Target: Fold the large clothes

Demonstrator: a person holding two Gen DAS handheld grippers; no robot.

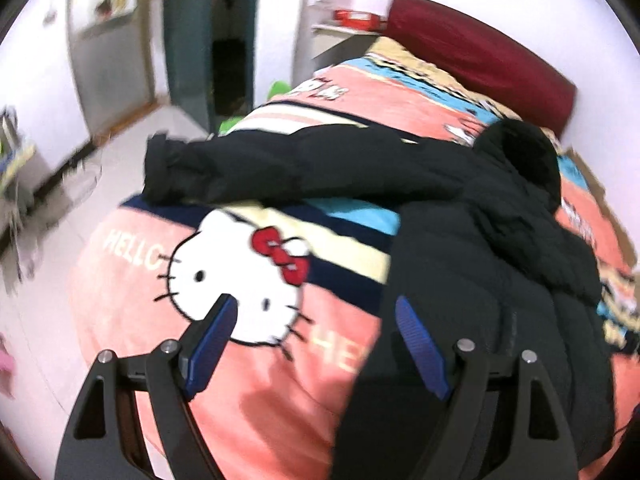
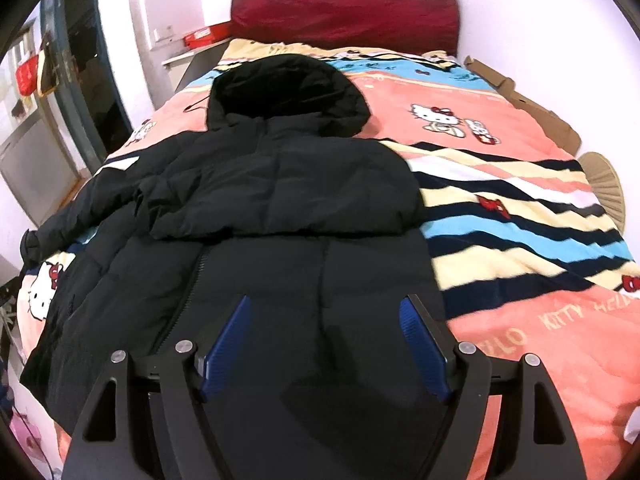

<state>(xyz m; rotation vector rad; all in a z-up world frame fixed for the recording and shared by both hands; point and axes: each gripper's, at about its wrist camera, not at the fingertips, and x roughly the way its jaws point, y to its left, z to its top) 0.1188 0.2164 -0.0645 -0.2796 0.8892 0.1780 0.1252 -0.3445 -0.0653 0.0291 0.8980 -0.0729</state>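
A black hooded puffer jacket (image 2: pixel 280 208) lies on a pink Hello Kitty blanket (image 2: pixel 520 208), hood (image 2: pixel 284 92) toward the headboard. One sleeve is folded across its chest; the other sleeve (image 1: pixel 248 168) stretches out to the left. My left gripper (image 1: pixel 316 304) is open and empty above the blanket beside the jacket's left edge (image 1: pixel 460 280). My right gripper (image 2: pixel 326 308) is open and empty, hovering over the jacket's lower body.
A dark red headboard (image 2: pixel 344 12) stands at the bed's far end. Cardboard (image 2: pixel 532 108) lies along the bed's right side, with a round fan (image 2: pixel 608 184) beside it. A red box (image 2: pixel 204 36) sits on a side shelf. White floor (image 1: pixel 80 216) and doors are left of the bed.
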